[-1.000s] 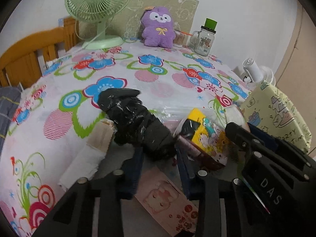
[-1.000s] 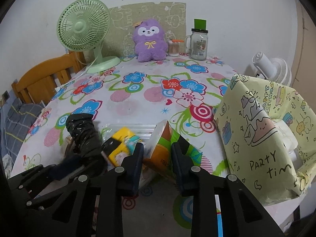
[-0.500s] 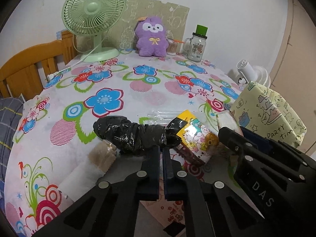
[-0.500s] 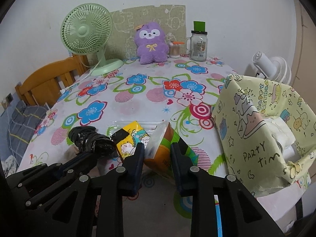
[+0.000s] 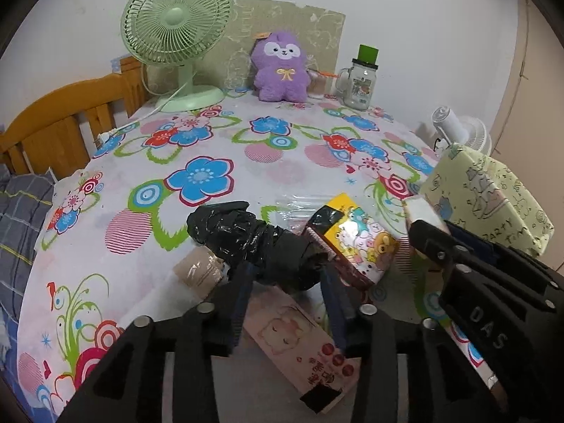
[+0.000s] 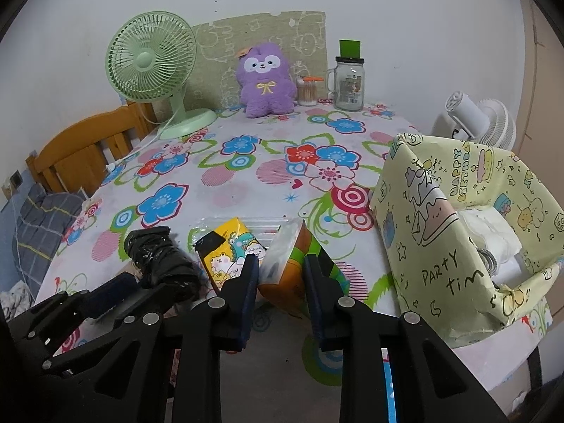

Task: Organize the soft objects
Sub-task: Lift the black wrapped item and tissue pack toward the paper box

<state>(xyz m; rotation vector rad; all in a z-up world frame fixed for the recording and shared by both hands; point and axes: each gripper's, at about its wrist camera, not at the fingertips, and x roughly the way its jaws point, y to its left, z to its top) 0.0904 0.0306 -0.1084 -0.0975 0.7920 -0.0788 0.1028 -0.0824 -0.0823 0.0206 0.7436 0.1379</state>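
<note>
A crumpled black plastic bundle (image 5: pixel 246 236) lies on the flowered tablecloth (image 5: pixel 211 134). My left gripper (image 5: pixel 285 269) straddles its near end, and the jaws are opening, so the pads do not press it. My right gripper (image 6: pixel 282 262) is shut on an orange and green tissue pack (image 6: pixel 296 257), tilted up just above the cloth. A yellow cartoon tissue pack (image 5: pixel 356 243) lies between the bundle and the held pack. A pink pack (image 5: pixel 299 345) lies under my left fingers, with a beige wrapped pack (image 5: pixel 201 271) to its left.
A yellow-green paper bag (image 6: pixel 440 232) with white tissue inside stands at the table's right edge. At the back stand a green fan (image 5: pixel 176 28), a purple plush (image 5: pixel 280 67) and a glass jar (image 5: pixel 359 77). A wooden chair (image 5: pixel 60 123) is at the left, a white fan (image 6: pixel 476 116) at the right.
Half a second ago my left jaws were shut together in front of the black bundle; now they stand apart on either side of its near end. The right gripper and its pack have stayed put.
</note>
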